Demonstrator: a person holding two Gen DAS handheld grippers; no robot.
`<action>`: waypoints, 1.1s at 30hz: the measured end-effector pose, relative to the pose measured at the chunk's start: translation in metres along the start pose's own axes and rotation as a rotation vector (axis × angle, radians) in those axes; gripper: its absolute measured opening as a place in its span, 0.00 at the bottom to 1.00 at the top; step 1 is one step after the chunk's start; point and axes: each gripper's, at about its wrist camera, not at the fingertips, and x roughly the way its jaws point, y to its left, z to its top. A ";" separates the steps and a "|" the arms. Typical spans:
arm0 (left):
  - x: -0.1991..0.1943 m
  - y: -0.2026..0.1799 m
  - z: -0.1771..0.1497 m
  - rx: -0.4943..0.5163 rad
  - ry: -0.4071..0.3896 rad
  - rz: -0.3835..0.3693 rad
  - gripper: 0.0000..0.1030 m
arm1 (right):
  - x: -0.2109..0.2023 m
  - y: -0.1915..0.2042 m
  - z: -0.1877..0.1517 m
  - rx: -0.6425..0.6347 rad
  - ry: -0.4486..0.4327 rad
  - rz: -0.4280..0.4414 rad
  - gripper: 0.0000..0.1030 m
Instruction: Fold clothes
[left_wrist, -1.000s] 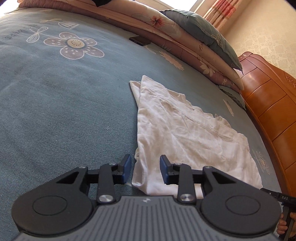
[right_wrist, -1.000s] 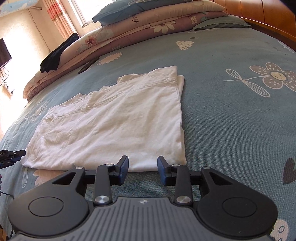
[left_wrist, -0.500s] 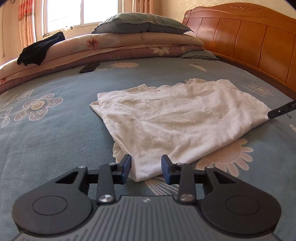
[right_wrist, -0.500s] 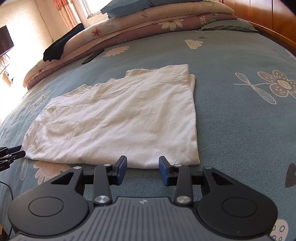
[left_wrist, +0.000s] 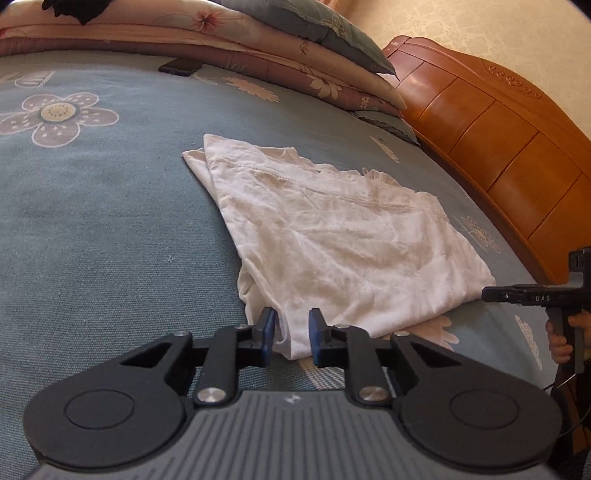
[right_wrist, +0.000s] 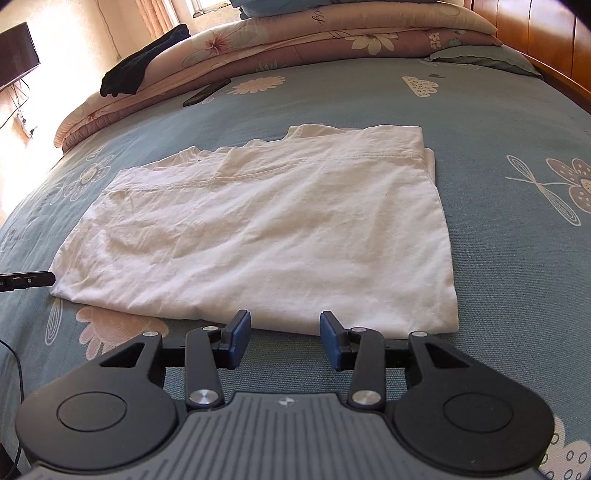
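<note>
Left wrist view: hand (left_wrist: 563, 338) at 3 o'clock edge cut off, only fingers on black handle visible. Dark cloth (left_wrist: 79, 9) at 12 o'clock cropped by top edge. Right wrist view: screen (right_wrist: 16, 55) at 10 o'clock cut by left edge. Phone-like slab (right_wrist: 207, 92) too small to identify.

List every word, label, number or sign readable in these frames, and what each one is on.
"DAS": white letters on the side of the right claw.
Pale lettering printed on the bedsheet, far left corner in the left wrist view: cut off, unreadable.
Cursive script on the folded quilt: too blurred to read.
</note>
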 end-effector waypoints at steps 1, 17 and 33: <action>0.001 0.005 -0.001 -0.035 0.008 -0.001 0.00 | 0.001 0.001 0.000 -0.003 0.001 0.000 0.45; -0.038 -0.020 0.001 0.024 -0.167 0.043 0.10 | -0.002 -0.005 0.022 -0.057 -0.075 -0.039 0.45; 0.005 -0.018 0.041 0.022 -0.205 0.187 0.22 | 0.000 -0.045 0.009 0.000 -0.116 -0.073 0.43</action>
